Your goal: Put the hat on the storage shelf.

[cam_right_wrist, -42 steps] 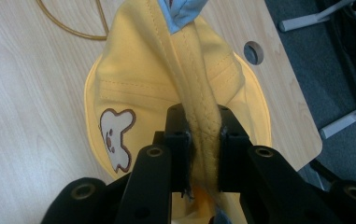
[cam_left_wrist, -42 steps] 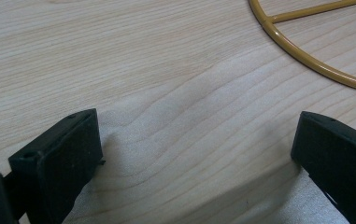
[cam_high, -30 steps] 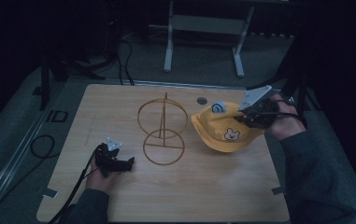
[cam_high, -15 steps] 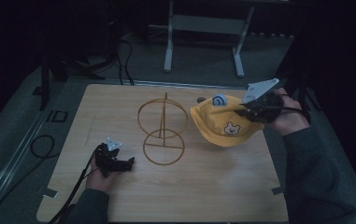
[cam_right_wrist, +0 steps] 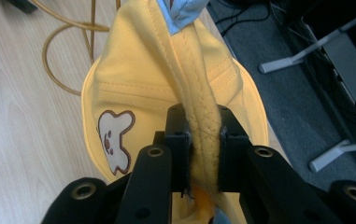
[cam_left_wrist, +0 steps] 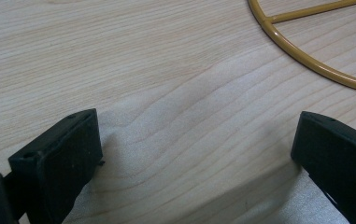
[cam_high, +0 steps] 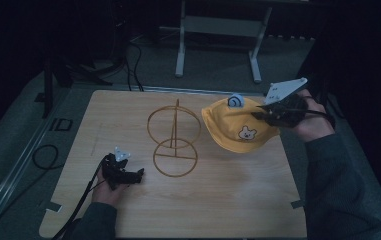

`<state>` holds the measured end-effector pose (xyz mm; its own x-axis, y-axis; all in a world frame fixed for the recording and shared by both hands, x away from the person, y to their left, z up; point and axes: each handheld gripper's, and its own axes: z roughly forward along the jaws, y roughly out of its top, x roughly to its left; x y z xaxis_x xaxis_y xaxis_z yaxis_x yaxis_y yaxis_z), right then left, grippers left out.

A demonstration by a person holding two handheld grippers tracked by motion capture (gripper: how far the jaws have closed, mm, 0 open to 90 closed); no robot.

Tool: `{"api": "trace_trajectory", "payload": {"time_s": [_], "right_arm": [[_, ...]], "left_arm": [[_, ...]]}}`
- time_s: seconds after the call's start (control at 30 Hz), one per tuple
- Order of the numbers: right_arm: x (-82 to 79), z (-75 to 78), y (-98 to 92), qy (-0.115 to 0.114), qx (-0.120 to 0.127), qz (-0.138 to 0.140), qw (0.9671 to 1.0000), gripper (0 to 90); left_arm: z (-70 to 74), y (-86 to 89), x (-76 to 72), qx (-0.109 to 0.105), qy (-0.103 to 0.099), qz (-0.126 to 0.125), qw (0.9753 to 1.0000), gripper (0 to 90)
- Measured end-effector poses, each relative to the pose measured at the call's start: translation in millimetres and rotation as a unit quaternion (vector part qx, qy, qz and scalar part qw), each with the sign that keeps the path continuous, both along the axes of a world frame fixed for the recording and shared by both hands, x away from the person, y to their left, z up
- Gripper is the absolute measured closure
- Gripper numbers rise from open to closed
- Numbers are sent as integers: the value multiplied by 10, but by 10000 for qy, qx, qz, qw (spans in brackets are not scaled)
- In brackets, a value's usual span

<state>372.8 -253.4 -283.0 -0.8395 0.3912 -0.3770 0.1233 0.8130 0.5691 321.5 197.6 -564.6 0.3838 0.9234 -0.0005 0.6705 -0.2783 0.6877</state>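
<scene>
Yellow hat [cam_high: 238, 131] hangs pinched by its brim in my right gripper [cam_high: 273, 113] above the surface [cam_high: 228, 200], beside the wire stand [cam_high: 174, 137], while my left gripper [cam_high: 125, 175] rests wide apart, holding nothing.

I work at a pale wooden surface [cam_high: 228, 200] with a clear grain, its corners taped down. Around it the room is dim, lit mostly over my work. The floor [cam_high: 218, 55] is dark grey carpet. Beyond the far edge stands a grey metal frame [cam_high: 218, 30] on two splayed legs. Black cables [cam_high: 133, 55] trail over the floor at the far left, and another loops beside the near left edge [cam_high: 43, 155]
</scene>
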Motion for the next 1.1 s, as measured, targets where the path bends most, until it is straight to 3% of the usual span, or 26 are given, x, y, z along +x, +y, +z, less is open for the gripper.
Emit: {"api": "trace_trajectory", "payload": {"time_s": [0.37,0.6,1.1], "right_arm": [[-14,135,30,-66,245,85,9996,785],[5,143,87,-87,538,69,9985,786],[59,171,276,-96,866,215,9960,786]], "left_arm": [[0,-2,1,-3,-2,-3,10000,20],[1,-3,1,0,4,-4,10000,19],[0,-3,1,-1,2,-3,10000,20]]}}
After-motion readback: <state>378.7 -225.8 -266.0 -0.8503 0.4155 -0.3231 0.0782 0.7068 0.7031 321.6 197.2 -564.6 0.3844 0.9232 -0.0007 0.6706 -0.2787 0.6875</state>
